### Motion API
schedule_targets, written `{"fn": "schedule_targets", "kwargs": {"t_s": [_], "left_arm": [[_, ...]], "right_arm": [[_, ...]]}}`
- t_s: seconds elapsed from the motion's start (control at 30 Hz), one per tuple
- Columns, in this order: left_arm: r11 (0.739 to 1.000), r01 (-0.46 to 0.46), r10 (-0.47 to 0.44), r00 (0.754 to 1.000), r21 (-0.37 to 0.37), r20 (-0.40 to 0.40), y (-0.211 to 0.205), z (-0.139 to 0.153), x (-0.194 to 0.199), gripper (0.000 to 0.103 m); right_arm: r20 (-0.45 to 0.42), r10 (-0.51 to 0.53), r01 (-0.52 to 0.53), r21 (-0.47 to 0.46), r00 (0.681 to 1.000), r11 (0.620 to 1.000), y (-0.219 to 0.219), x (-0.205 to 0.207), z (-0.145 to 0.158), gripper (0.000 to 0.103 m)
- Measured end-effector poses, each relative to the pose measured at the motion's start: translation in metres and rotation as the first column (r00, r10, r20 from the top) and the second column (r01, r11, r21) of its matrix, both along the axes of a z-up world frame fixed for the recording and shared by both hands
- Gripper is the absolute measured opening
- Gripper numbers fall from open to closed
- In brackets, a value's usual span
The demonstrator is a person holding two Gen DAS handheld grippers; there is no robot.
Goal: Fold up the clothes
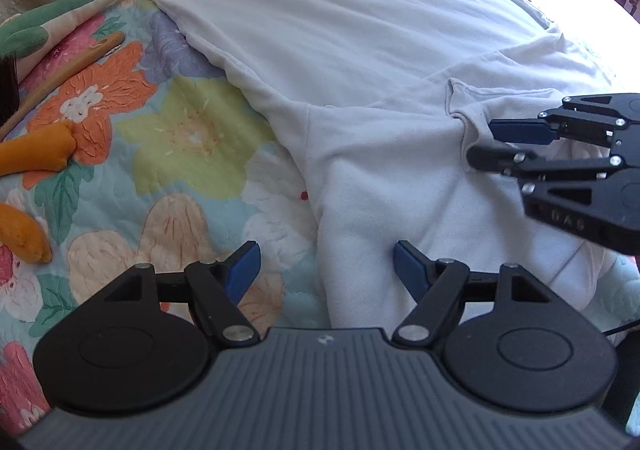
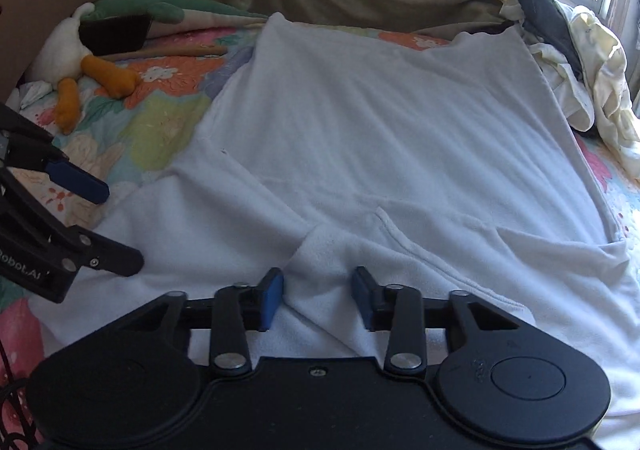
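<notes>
Nearest the lens: left gripper point(image 1: 325, 270), blue-padded fingers spread wide, nothing between them, hovering over the near edge of a white fleece garment point(image 1: 360, 49). Right gripper point(image 2: 318, 296) likewise parted, straddling a raised fold of that same cloth without pinching it. Spread flat across a floral quilted bedspread point(image 1: 172, 129). Beyond, at the left: white stuffed duck with orange feet point(image 2: 64, 49). Far right: crumpled cream and dark clothes pile point(image 2: 568, 49).

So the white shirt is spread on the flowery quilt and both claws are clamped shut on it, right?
Not quite. Both claws are open: the left claw and right claw only straddle the white shirt on the flowery quilt, as each wrist view shows.
</notes>
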State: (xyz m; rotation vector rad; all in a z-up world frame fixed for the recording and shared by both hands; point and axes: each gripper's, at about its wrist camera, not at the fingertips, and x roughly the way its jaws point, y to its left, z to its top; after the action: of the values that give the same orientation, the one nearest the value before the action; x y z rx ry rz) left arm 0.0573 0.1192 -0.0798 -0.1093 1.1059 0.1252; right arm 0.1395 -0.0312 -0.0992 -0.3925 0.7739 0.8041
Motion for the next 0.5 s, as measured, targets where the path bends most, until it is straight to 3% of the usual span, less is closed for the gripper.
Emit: {"fn": "schedule_targets", "kwargs": {"t_s": [0.07, 0.2, 0.27, 0.4, 0.5], "left_arm": [[1.000, 0.000, 0.000, 1.000, 0.007, -0.003, -0.001, -0.001, 0.000, 0.073], [0.999, 0.021, -0.021, 1.000, 0.047, 0.000, -0.007, 0.000, 0.000, 0.074], [0.996, 0.026, -0.026, 1.000, 0.081, -0.001, -0.012, -0.002, -0.001, 0.077], [0.998, -0.003, 0.004, 1.000, 0.057, -0.013, -0.009, -0.001, 0.001, 0.077], [0.999, -0.019, 0.020, 1.000, 0.039, -0.019, -0.005, 0.001, 0.002, 0.077]], "right_arm": [[0.003, -0.049, 0.048, 0.039, 0.999, 0.998, -0.012, 0.005, 0.007, 0.002], [0.149, -0.195, 0.192, 0.040, 0.969, 0.981, -0.058, 0.009, 0.039, 0.002], [0.177, -0.264, 0.253, 0.081, 0.948, 0.964, -0.091, 0.015, 0.056, 0.002], [0.264, -0.392, 0.388, 0.071, 0.881, 0.919, -0.144, 0.027, 0.069, 0.002], [0.263, -0.474, 0.468, 0.088, 0.840, 0.879, -0.178, 0.036, 0.070, 0.002]]}}
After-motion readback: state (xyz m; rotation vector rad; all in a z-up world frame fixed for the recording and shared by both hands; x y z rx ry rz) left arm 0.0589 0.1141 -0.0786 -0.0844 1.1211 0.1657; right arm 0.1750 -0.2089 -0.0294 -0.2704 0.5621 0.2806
